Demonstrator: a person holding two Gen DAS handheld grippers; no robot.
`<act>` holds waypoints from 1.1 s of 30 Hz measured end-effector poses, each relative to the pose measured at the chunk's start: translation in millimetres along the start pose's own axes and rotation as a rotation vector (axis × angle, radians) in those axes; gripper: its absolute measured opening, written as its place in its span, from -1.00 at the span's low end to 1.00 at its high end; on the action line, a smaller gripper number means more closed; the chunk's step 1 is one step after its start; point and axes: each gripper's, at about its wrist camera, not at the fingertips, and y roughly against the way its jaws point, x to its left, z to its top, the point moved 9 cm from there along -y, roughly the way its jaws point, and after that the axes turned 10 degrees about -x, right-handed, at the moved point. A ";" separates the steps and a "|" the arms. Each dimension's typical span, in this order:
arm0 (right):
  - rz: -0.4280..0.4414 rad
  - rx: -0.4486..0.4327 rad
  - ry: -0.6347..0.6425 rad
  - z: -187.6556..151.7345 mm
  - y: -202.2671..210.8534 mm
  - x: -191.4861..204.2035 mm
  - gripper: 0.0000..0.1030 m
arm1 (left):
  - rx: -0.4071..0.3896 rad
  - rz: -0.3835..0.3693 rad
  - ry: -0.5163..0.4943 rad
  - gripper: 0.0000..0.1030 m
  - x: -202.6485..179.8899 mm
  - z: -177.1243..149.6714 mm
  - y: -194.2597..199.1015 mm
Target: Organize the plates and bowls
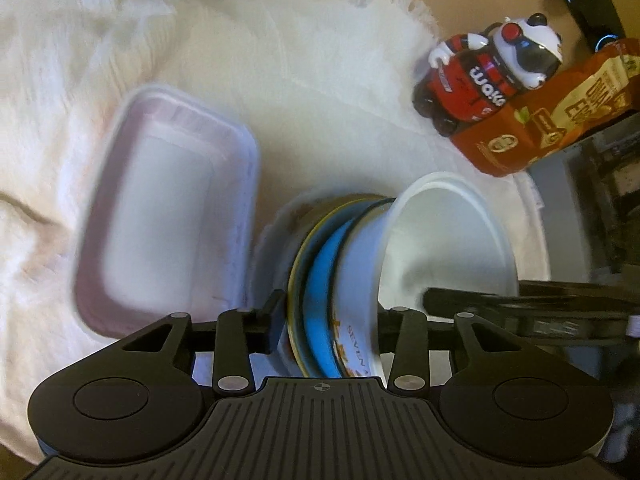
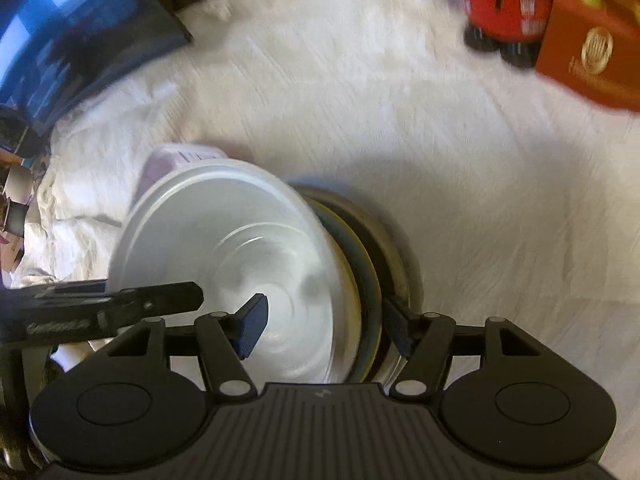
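Left wrist view: left hand-held gripper [image 1: 326, 320] level, pointing forward, clamped across the stack of plates and bowls [image 1: 340, 280] between its fingers. Off to its left, white rectangular tray [image 1: 168, 216], long axis running away from the fingers, on the white cloth [image 1: 280, 60]. Stack turned on edge, flat faces left and right, white bowl [image 1: 448, 240] opening rightward. Far right ahead, panda figure [image 1: 492, 72], then red-brown packet [image 1: 540, 120].

Right wrist view: right hand-held gripper [image 2: 324, 328] straddling the same stack, left finger inside the white bowl [image 2: 240, 248], right finger against the metal rim; firm contact not discernible through blur.
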 end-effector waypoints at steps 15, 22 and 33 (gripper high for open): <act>-0.020 -0.178 0.034 -8.5 15.9 8.8 0.32 | -0.114 -0.023 0.032 -0.28 -16.4 18.7 12.5; -0.035 -0.169 0.045 -13.8 14.1 4.2 0.32 | -0.163 -0.001 -0.027 -0.45 -24.5 19.7 33.5; 0.029 -0.209 0.071 -6.6 35.5 23.0 0.31 | -0.168 0.004 0.038 -0.45 -12.6 21.2 39.8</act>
